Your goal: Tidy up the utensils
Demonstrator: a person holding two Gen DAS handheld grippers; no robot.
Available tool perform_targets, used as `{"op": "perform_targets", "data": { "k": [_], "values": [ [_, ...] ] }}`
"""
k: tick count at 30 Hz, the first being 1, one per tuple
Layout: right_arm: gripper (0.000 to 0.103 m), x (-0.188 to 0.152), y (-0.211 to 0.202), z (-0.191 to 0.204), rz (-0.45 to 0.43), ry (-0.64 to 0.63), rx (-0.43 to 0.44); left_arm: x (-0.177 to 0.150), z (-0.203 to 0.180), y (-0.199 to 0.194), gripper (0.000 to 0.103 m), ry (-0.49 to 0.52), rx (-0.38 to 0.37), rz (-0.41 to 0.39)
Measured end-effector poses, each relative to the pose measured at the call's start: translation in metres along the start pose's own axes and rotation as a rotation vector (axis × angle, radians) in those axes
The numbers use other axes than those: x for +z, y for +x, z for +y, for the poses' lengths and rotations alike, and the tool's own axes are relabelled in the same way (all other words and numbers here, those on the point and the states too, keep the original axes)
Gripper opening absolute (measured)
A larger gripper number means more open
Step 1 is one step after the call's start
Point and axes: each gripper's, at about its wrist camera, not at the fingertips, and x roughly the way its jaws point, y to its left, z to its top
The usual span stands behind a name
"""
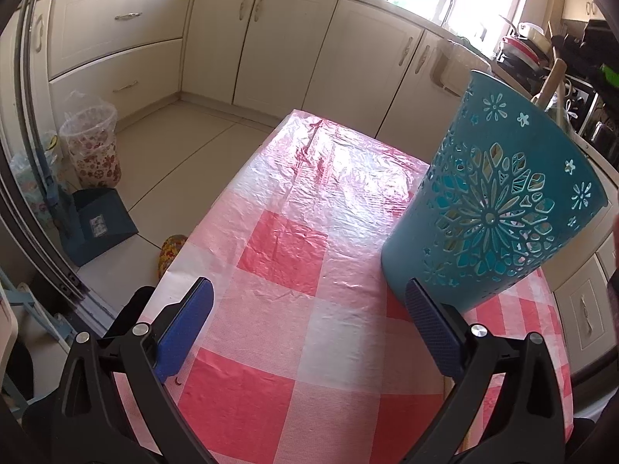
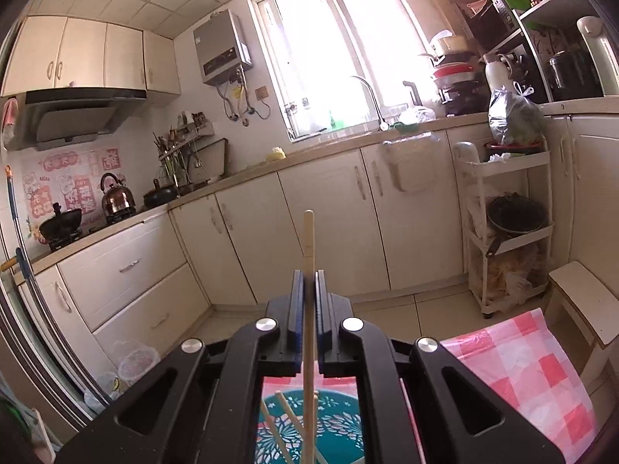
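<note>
Left wrist view: the left gripper hangs low over the checked tablecloth, its blue pads spread wide apart with nothing between them. Bare cloth runs from the gripper up toward twelve o'clock, where the table's far edge meets open floor; the left edge drops away at nine o'clock. At two o'clock stands the teal cut-out holder, its base just beyond the right fingertip, leaning in the fisheye with its mouth toward one o'clock and a wooden handle poking out of the rim. Right wrist view: the right gripper has its fingers pinched together on a wooden chopstick, long axis straight along the six-to-twelve line, its top end pointing to twelve above the fingertips. At six o'clock, directly beneath the gripper, sits the holder with more chopsticks slanting inside. Tablecloth shows at four o'clock, open floor beyond its edge.
</note>
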Motion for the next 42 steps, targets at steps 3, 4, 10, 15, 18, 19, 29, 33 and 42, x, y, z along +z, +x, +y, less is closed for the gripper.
{"op": "perform_targets", "data": {
  "k": [3, 4, 10, 15, 18, 19, 29, 33, 42],
  "values": [
    [0.007, -0.019, 0.0, -0.002, 0.049, -0.037, -0.001, -0.001, 0.002, -0.001, 0.095, -0.009, -0.008, -0.002],
    [0.007, -0.023, 0.0, 0.0, 0.064, -0.052, 0.006, -0.001, 0.002, -0.001, 0.095, -0.012, -0.009, -0.003],
    [0.019, -0.041, -0.041, 0.005, 0.093, -0.159, 0.042, -0.001, 0.006, -0.001, 0.095, -0.031, -0.013, -0.004],
    [0.039, -0.068, -0.097, -0.016, 0.114, -0.157, -0.004, -0.001, 0.007, -0.001, 0.095, -0.036, -0.016, -0.004],
    [0.039, -0.107, -0.11, -0.029, 0.253, -0.16, -0.037, -0.001, 0.007, -0.001, 0.095, -0.037, -0.017, -0.003],
    [0.039, -0.121, -0.11, -0.034, 0.306, -0.156, -0.041, -0.001, 0.007, -0.001, 0.095, -0.037, -0.016, -0.003],
    [0.036, -0.192, -0.08, -0.037, 0.582, -0.13, -0.029, -0.002, 0.007, 0.002, 0.095, -0.041, -0.017, 0.004],
    [0.019, -0.202, -0.074, -0.026, 0.638, -0.171, -0.038, -0.002, 0.007, 0.002, 0.095, -0.041, -0.017, 0.005],
    [0.006, -0.201, -0.082, -0.045, 0.655, -0.259, -0.059, -0.003, 0.007, 0.004, 0.095, -0.038, -0.015, 0.01]
  ]
}}
